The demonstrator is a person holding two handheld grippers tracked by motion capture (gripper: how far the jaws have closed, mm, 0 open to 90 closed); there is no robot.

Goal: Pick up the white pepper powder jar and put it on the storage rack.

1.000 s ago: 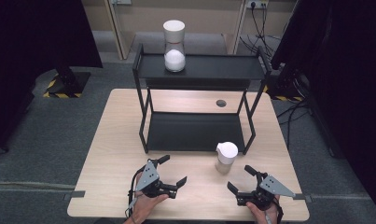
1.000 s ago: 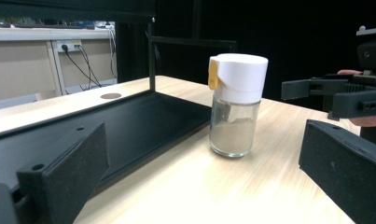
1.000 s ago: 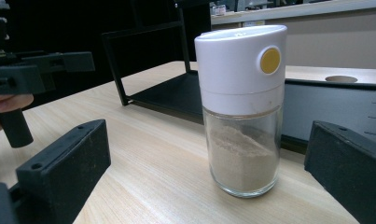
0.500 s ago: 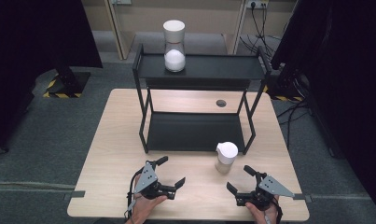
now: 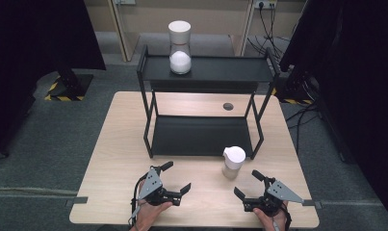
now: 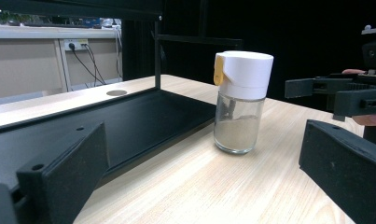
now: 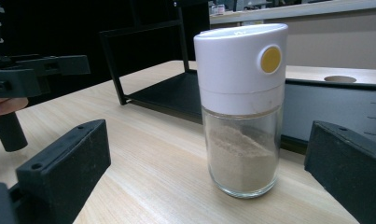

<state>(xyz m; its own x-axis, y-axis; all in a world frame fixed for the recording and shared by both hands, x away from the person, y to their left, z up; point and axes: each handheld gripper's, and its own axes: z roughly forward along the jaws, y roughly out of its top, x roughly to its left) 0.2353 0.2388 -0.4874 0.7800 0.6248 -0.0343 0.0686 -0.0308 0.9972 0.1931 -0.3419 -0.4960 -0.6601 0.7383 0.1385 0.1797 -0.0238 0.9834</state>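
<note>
Low in the frame, the left gripper (image 5: 175, 178) has swung its released jaws rightward toward the white-capped glass shaker of beige powder (image 5: 233, 162), standing ungrasped at table centre-right; the right gripper (image 5: 249, 186) also gapes, suggesting a pickup.

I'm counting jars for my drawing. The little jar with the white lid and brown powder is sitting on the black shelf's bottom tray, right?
Not quite. The little jar with the white lid and brown powder stands on the wooden table, just in front of the black shelf. The left gripper view shows it.

No legible text on anything.
</note>
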